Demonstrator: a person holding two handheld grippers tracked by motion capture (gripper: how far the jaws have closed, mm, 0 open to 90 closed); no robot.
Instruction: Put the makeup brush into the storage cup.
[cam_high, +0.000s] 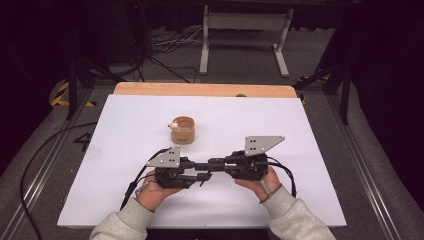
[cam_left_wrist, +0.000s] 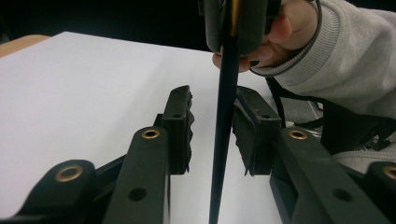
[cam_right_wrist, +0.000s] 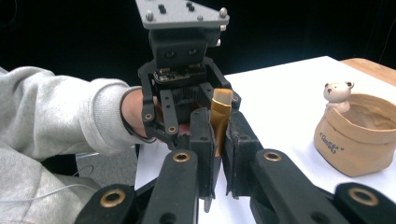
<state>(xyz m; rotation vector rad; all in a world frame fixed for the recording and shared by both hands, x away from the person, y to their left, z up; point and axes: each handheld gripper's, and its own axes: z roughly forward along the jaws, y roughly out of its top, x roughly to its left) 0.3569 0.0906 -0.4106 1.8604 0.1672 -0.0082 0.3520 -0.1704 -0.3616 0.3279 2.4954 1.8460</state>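
**A:** Centre-bottom of the high view: a person in grey sleeves holds two grippers tip to tip above the white table (cam_high: 125, 200). What passes between them?

**B:** A slim black tool with a gold-coloured band (cam_right_wrist: 219, 122), perhaps a pen or a brush; I cannot tell which. The right gripper (cam_right_wrist: 218, 156) is clamped on it, pads pressed to both sides, in the middle of the right gripper view.

**A:** And the left gripper (cam_left_wrist: 215, 133)?

**B:** Its jaws stand parted, one on each side of the black shaft (cam_left_wrist: 224, 140), which runs top to bottom through the centre of the left gripper view. A gap shows on both sides, so it has no hold on it.

**A:** So how far along is the work?

**B:** The tool is off the table and held over its near half. Judging by the pose, it looks like a handover, or a pull to part the tool, at its midpoint: one side grips, the other has yet to close.

**A:** The tan bear-faced cup (cam_high: 182, 130)?

**B:** Upper centre of the table, well apart from both grippers, untouched. If the tool is bound for it, that step is not yet begun.
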